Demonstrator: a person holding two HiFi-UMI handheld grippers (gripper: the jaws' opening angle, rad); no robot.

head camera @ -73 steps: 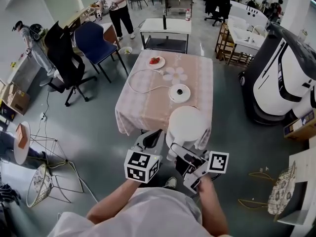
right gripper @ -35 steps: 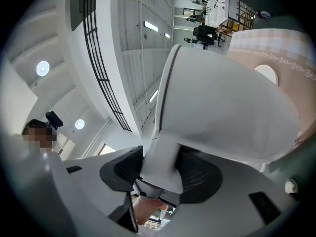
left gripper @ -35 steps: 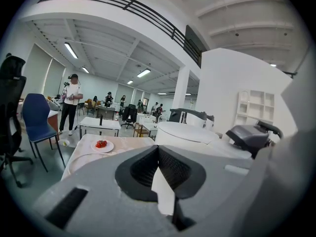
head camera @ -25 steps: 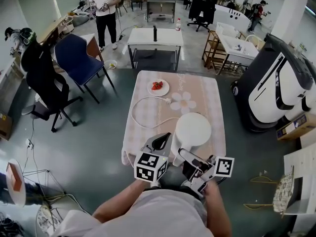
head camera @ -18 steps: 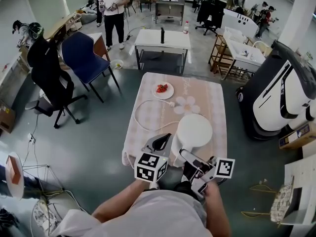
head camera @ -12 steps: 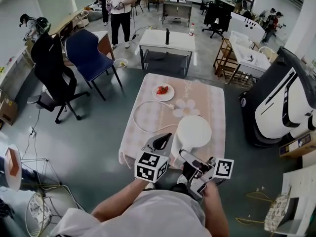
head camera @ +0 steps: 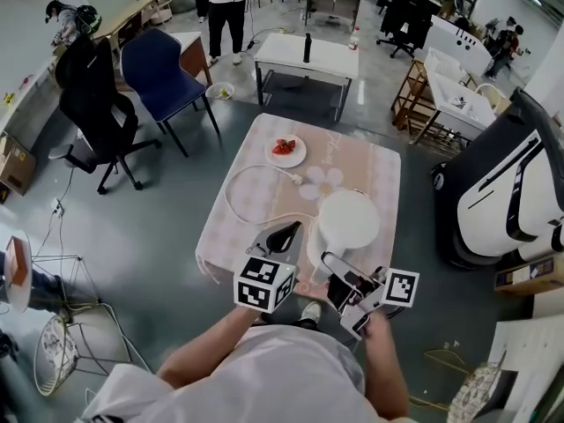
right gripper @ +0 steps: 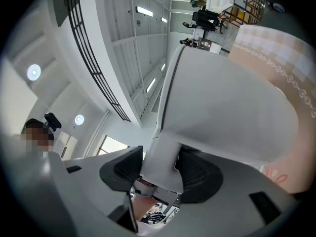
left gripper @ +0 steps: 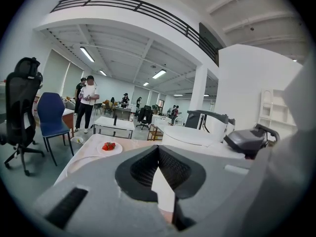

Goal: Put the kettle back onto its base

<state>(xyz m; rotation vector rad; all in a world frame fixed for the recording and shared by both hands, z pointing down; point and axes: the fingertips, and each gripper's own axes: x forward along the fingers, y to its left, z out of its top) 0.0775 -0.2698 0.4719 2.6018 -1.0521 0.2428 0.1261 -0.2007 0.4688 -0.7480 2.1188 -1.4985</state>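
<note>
Pads (right gripper: 200, 174) of the right gripper (right gripper: 158, 174) squeeze the white handle (right gripper: 159, 157) from both sides. Just past them is the big white kettle (head camera: 346, 221), low over the table (head camera: 256, 210). Its base is hidden, likely right under it. The kettle looks hard and smooth, and may be heavy with water, so the handle is the best place to hold. The left gripper (left gripper: 158, 169), beside it, is pinched closed on nothing.

Bright, even ceiling light; fisheye-warped, vignetted edges.
</note>
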